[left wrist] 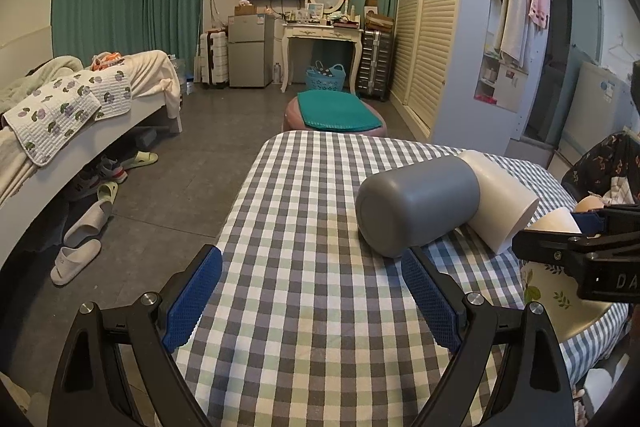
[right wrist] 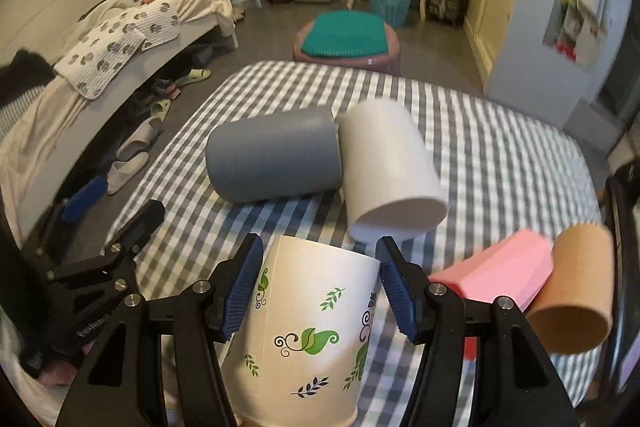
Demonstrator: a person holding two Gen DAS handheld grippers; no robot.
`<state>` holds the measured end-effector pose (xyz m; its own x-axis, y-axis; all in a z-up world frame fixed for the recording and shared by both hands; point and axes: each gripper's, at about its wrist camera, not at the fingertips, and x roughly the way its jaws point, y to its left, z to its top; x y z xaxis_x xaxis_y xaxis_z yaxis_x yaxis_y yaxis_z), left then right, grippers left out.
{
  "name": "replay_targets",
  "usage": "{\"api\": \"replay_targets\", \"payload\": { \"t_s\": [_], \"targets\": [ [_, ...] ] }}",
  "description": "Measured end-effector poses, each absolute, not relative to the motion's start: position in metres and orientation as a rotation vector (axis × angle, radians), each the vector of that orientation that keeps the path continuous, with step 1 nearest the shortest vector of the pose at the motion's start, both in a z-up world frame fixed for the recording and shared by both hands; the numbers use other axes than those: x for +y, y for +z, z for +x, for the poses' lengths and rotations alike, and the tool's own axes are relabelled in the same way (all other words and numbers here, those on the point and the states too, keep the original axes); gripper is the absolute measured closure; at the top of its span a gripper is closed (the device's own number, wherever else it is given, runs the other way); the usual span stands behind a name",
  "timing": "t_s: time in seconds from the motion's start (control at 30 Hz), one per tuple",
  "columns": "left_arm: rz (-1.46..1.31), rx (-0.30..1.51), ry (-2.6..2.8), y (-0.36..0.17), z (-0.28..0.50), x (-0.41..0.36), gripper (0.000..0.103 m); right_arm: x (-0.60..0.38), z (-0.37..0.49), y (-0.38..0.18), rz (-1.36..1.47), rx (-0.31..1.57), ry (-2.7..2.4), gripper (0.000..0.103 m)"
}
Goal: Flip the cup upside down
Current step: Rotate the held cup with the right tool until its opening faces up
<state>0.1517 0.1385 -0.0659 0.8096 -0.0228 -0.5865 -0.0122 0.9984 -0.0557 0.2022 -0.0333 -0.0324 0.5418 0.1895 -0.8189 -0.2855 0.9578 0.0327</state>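
Note:
A white paper cup with green leaf prints (right wrist: 308, 327) stands upside down, narrow base up, between my right gripper's (right wrist: 320, 287) blue pads. The pads touch its sides near the top. It also shows at the right edge of the left wrist view (left wrist: 556, 291), under the right gripper (left wrist: 576, 247). A grey cup (right wrist: 276, 159) and a white cup (right wrist: 388, 167) lie on their sides, mouths touching, on the checked tablecloth (right wrist: 500, 155). A pink cup (right wrist: 500, 271) and a brown cup (right wrist: 576, 287) lie at the right. My left gripper (left wrist: 312, 295) is open and empty, near the grey cup (left wrist: 416, 203).
The table's left edge drops to a grey floor with slippers (left wrist: 80, 247). A bed (left wrist: 60, 115) stands at the left. A pink stool with a green cushion (left wrist: 336, 111) stands beyond the table's far edge. A wardrobe (left wrist: 428, 19) stands at the right.

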Motion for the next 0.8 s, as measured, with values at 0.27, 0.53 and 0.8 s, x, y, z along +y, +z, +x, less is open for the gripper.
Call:
{"api": "replay_targets", "payload": {
  "t_s": [0.27, 0.53, 0.8],
  "targets": [
    [-0.052, 0.649, 0.012, -0.068, 0.156, 0.136, 0.009, -0.025, 0.195, -0.037, -0.254, 0.733, 0.258, 0.044],
    [-0.039, 0.666, 0.017, -0.072, 0.164, 0.133, 0.009, -0.014, 0.19, -0.055, -0.351, 0.611, 0.281, 0.044],
    [-0.024, 0.663, 0.012, -0.068, 0.161, 0.127, 0.009, -0.027, 0.178, -0.054, -0.325, 0.611, 0.299, 0.044]
  ]
}}
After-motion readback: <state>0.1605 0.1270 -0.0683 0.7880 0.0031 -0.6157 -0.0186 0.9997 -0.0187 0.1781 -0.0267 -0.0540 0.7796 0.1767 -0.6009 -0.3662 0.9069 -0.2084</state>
